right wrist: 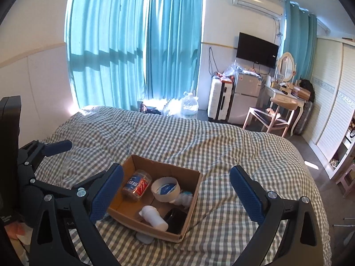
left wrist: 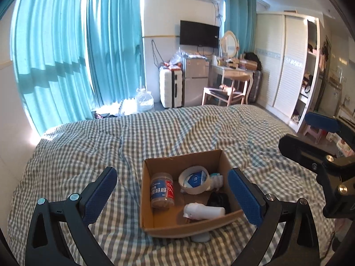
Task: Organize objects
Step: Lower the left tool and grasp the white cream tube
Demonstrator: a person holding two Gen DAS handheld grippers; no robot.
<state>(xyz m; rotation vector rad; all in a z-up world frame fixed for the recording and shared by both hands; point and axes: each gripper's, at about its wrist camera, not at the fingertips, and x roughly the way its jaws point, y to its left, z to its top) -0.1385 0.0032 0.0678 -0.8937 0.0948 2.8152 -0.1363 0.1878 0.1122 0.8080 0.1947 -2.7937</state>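
**Box filled, both tools clear**

Plainly, the sorting looks close to done. The bed (left wrist: 88, 137), under a grey-and-white checked cover, carries the whole job. On it sits the open cardboard box (left wrist: 165, 223), nearer the camera end, with one small white thing (left wrist: 200, 237) poking out from under its near edge, too hidden to name.

Inside the box, from big to small: a jar (left wrist: 162, 191) with a blue and red label lying at the left, a roll of white tape (left wrist: 195, 181) with a blue packet in its middle toward the back, a white bottle (left wrist: 204, 210) lying along the near wall, a dark item (left wrist: 218, 200) beside it that cannot be made out, and a pale crumpled piece (left wrist: 216, 178) in the far right corner.

The left tool (left wrist: 172, 196) hangs above the box with its jaws spread wide and nothing between the pads. The right tool (right wrist: 177, 195) is likewise wide open and empty, raised over the box.

By my reading the placing step is over. What the next move calls for is a look at that white thing under the box edge: a low approach along the cover, jaws narrowed to suit it, without nudging the box
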